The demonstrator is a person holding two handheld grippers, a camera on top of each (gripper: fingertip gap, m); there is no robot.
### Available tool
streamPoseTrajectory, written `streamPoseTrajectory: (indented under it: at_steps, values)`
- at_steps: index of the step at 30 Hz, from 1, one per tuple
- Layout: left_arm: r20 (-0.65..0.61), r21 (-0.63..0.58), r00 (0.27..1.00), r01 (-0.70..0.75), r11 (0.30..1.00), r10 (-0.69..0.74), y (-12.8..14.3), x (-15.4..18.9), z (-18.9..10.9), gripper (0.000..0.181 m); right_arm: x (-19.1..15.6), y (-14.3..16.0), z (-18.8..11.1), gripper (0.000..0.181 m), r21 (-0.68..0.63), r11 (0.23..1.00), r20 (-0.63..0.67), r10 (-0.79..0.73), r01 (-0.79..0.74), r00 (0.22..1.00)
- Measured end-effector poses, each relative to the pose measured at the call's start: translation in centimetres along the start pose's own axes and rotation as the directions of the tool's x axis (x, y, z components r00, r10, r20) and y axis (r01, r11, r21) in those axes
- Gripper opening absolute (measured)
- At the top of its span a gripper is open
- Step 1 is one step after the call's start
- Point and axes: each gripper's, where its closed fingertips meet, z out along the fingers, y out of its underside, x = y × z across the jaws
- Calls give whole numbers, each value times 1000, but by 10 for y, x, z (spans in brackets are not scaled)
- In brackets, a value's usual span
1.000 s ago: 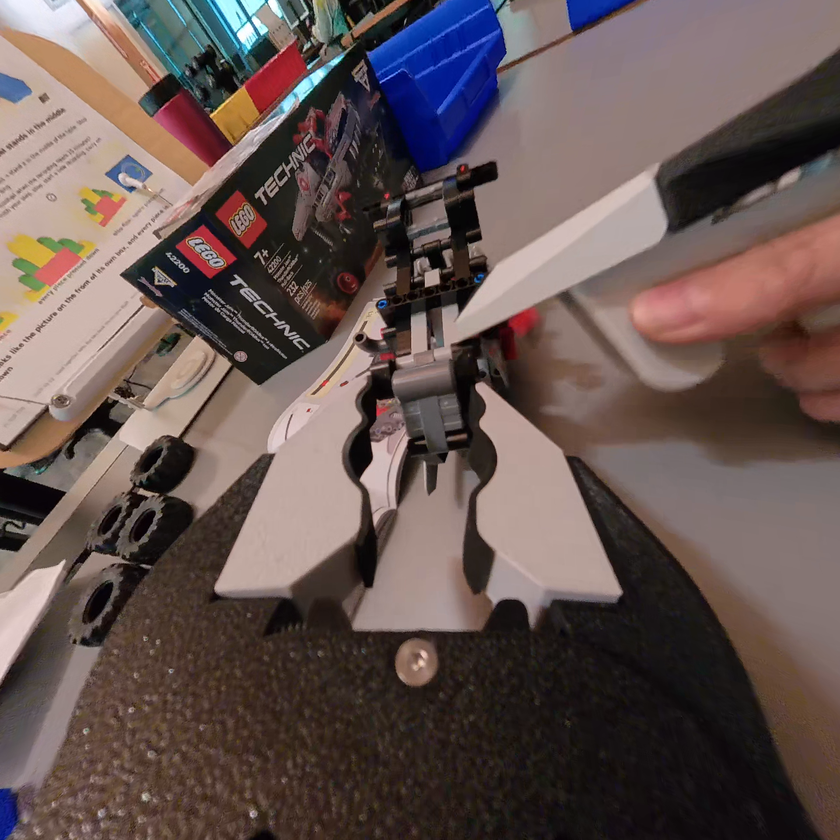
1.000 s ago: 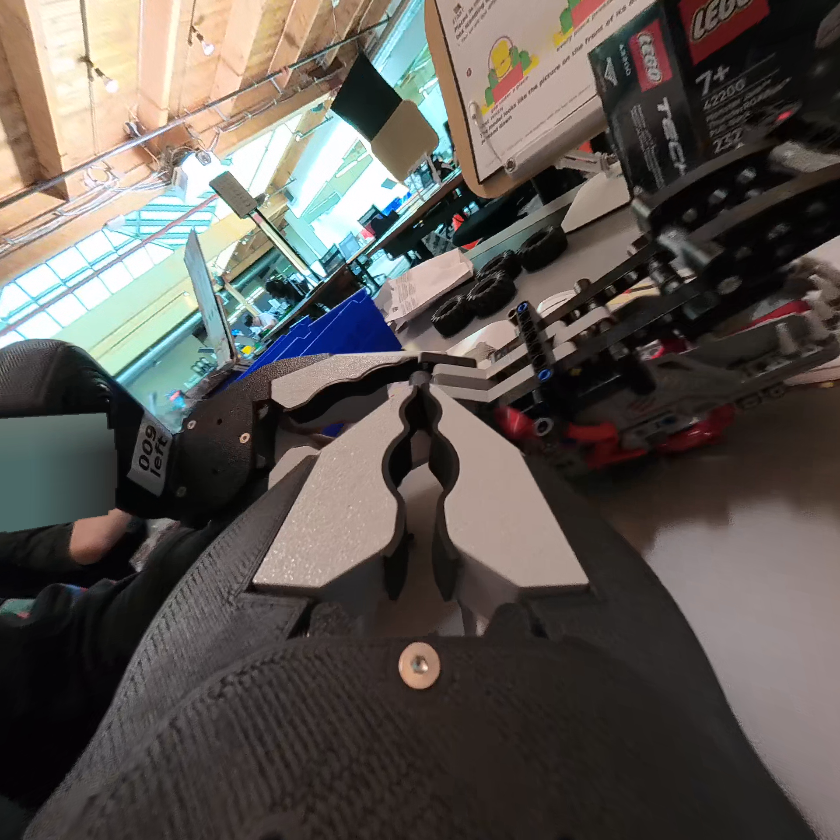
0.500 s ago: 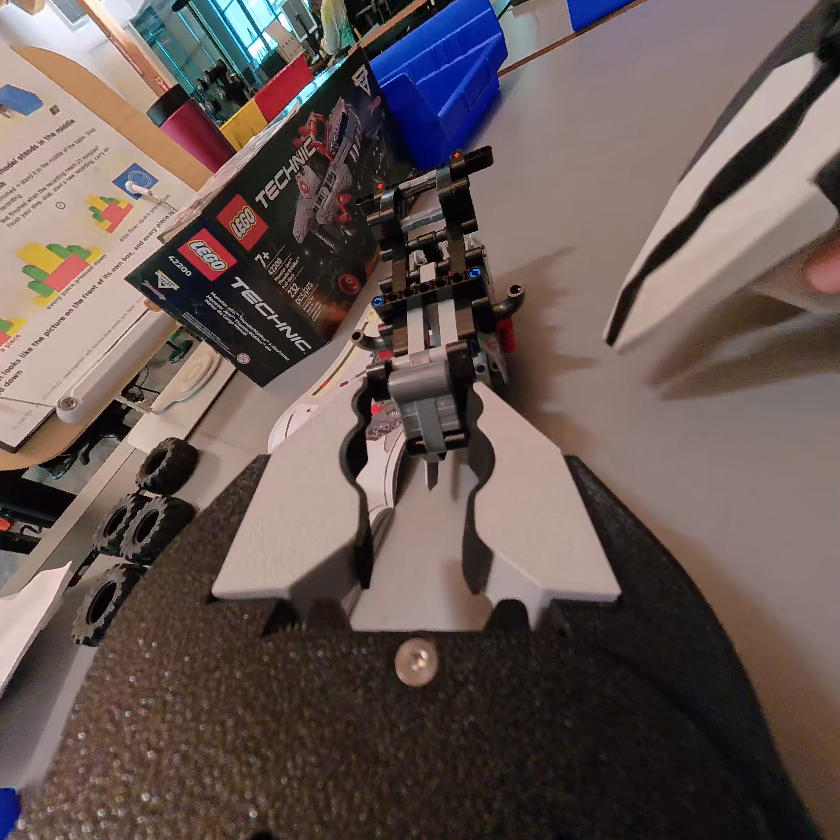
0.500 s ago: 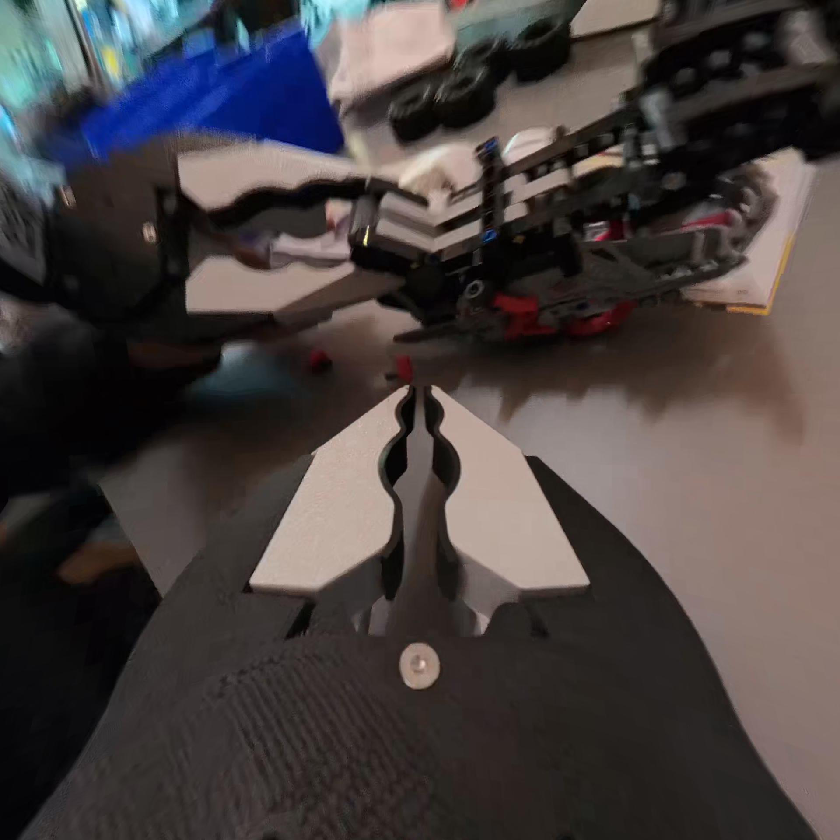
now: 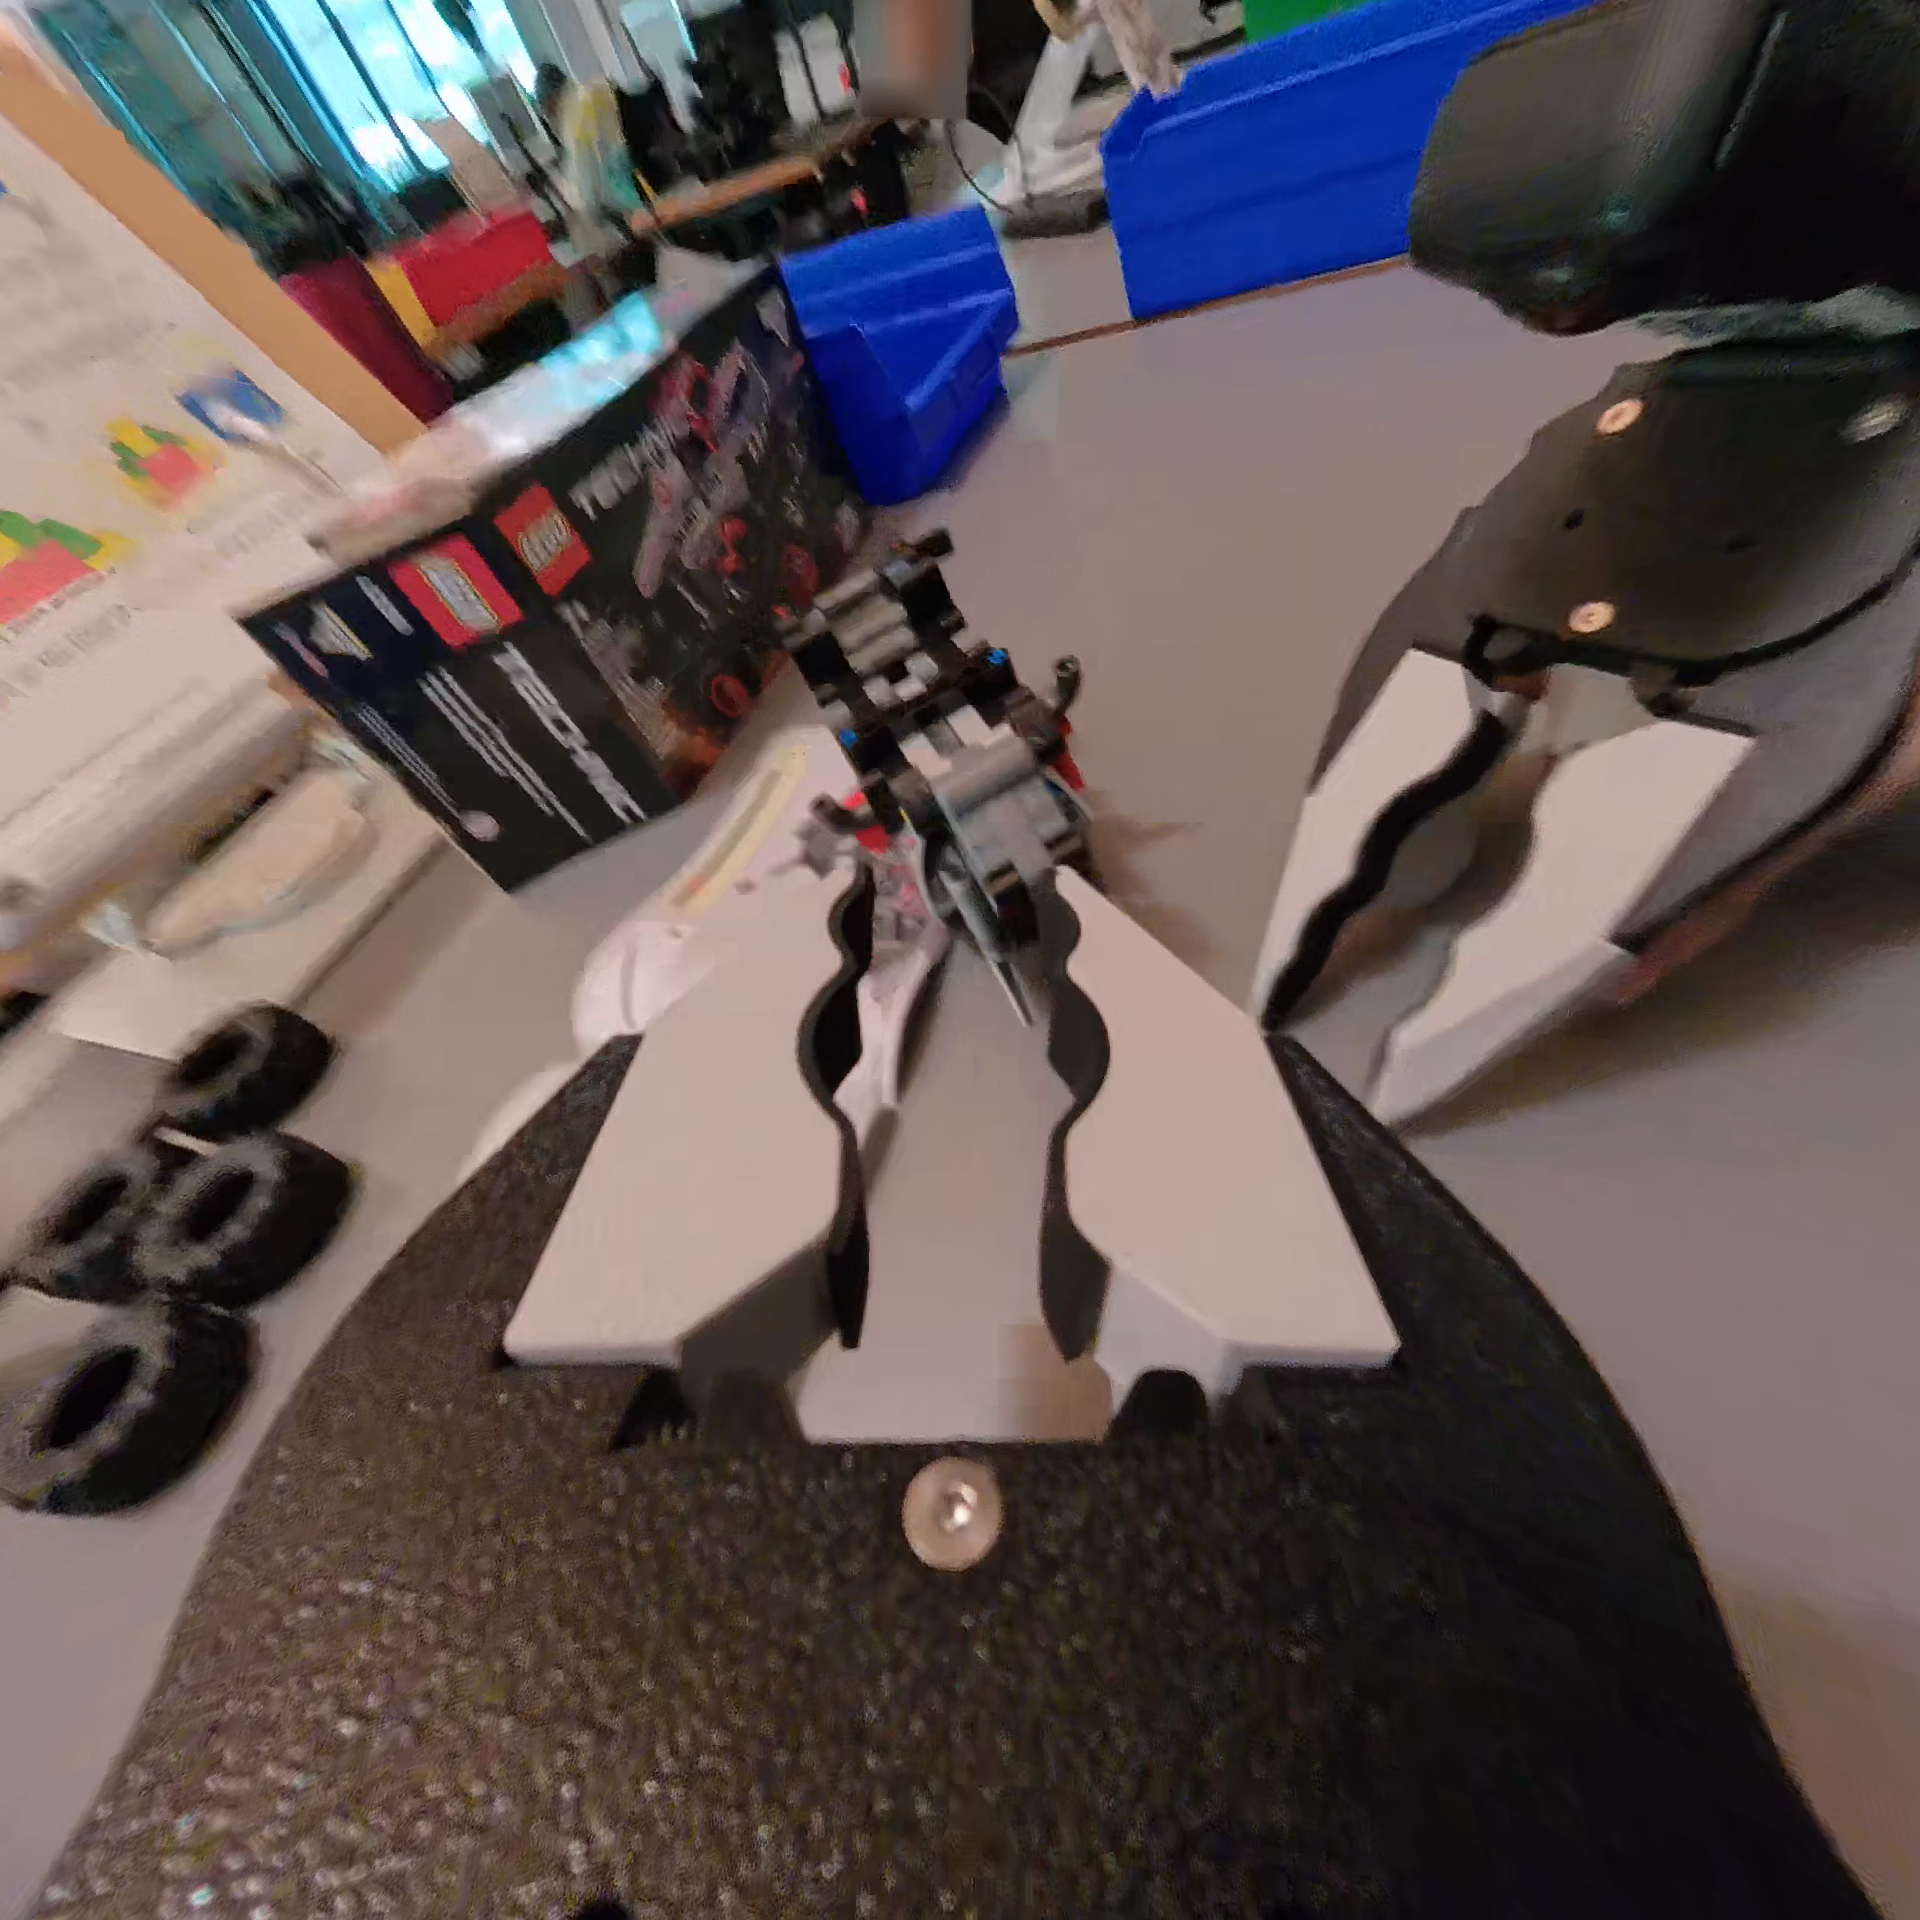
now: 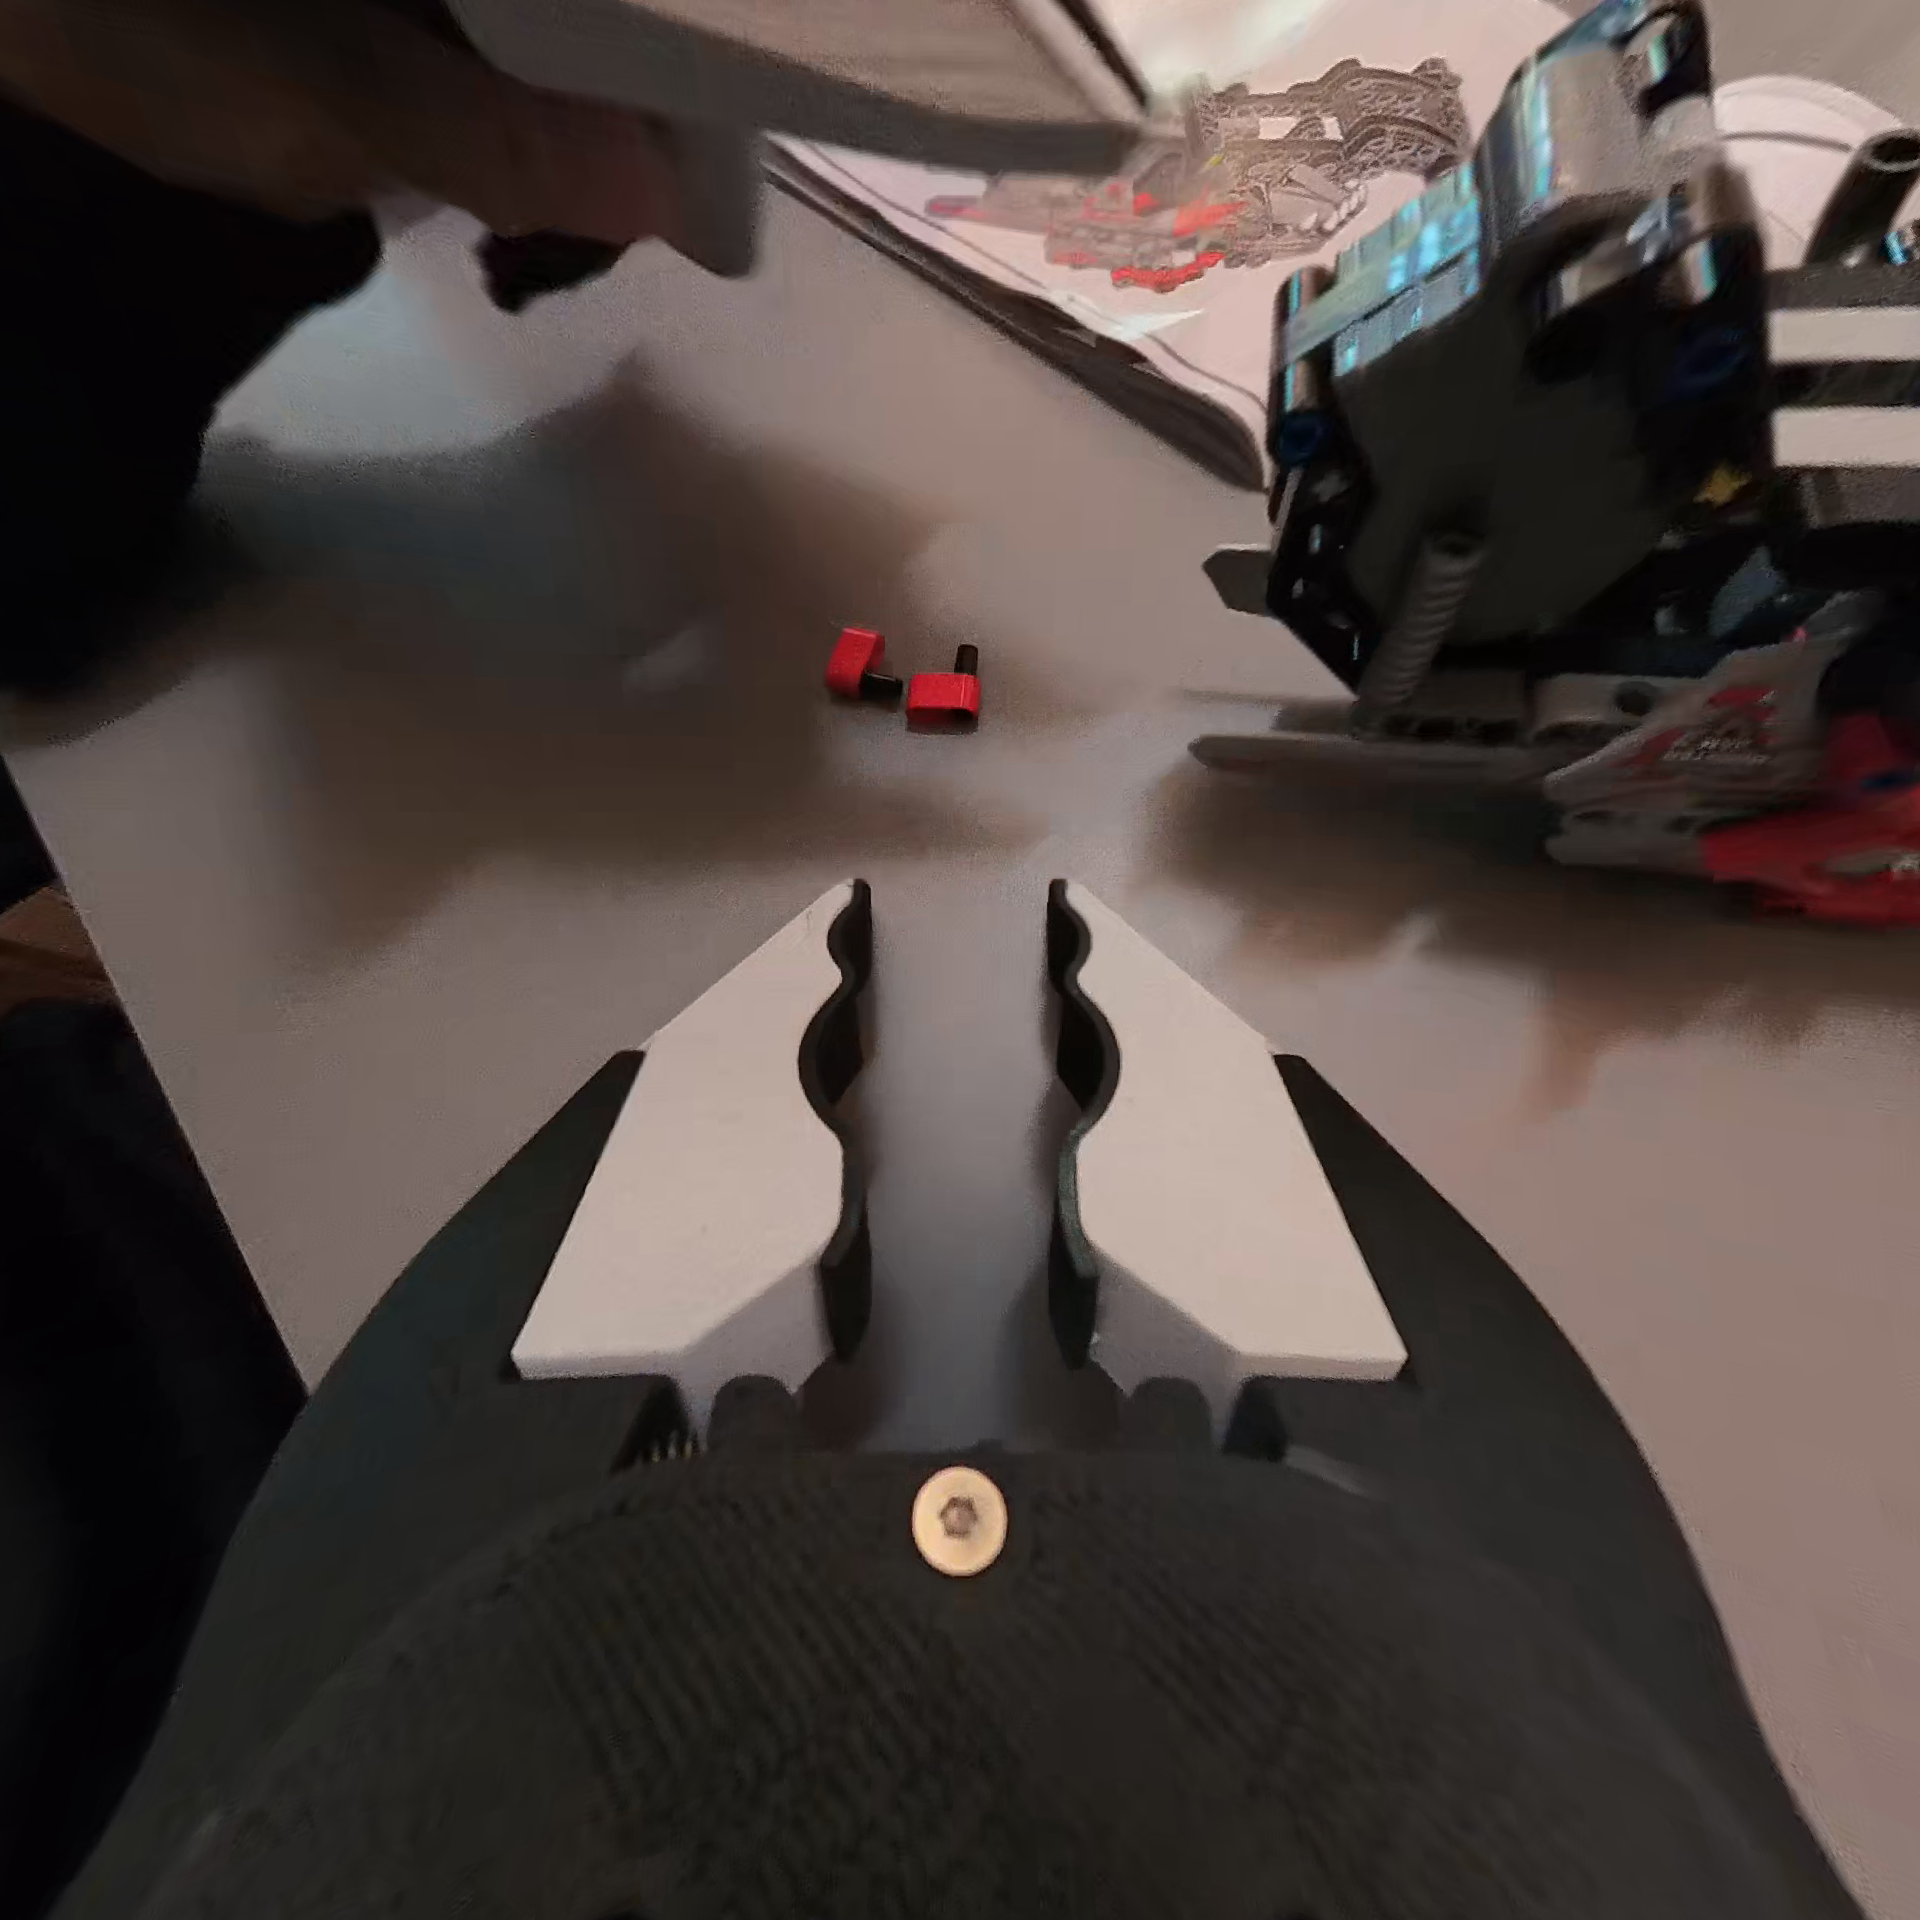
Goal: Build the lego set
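1. Right wrist view: right gripper [image 6: 954, 904] jaws apart, empty, aimed at two red pieces [image 6: 904, 681] on the surface, left of the lego model [image 6: 1621, 582].
2. Left gripper [image 5: 954, 914] jaws clamp the model's end.
3. Step: fetching a piece. Next: advance, close on one.

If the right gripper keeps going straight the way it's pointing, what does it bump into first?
Probably the two small red pieces lying on the grey table, just ahead of the open right gripper; depth is hard to judge.

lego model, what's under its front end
Under the partly built black, grey and red lego model lies an open white instruction booklet on the grey table. How far the booklet runs beneath is hidden by the model.
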Motion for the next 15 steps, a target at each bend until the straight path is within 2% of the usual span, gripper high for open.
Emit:
streamPoseTrajectory:
  at_steps: [3, 6, 8, 11, 15]
  values:
    - [-126, -141, 986, 91, 986, -109, 19, 23, -8, 22, 4, 3, -4, 32, 9, 1000, -6, 22, -22, 1000]
    - [-131, -367, 982, 80, 927, -136, 54, 46, -5, 22, 5, 1, -5, 32, 24, 999, -4, 27, -27, 1000]
    - [-100, -465, 987, 63, 883, -123, 73, 53, -4, 16, 5, 1, -7, 32, 28, 998, -2, 52, -52, 999]
    - [-59, -545, 988, 87, 834, -141, 88, 59, -4, 13, 5, 2, -10, 32, 45, 996, -2, 80, -80, 997]
    - [9, -557, 991, 119, 822, -137, 91, 53, 0, 10, 5, 3, -16, 32, 70, 990, 2, 124, -124, 992]
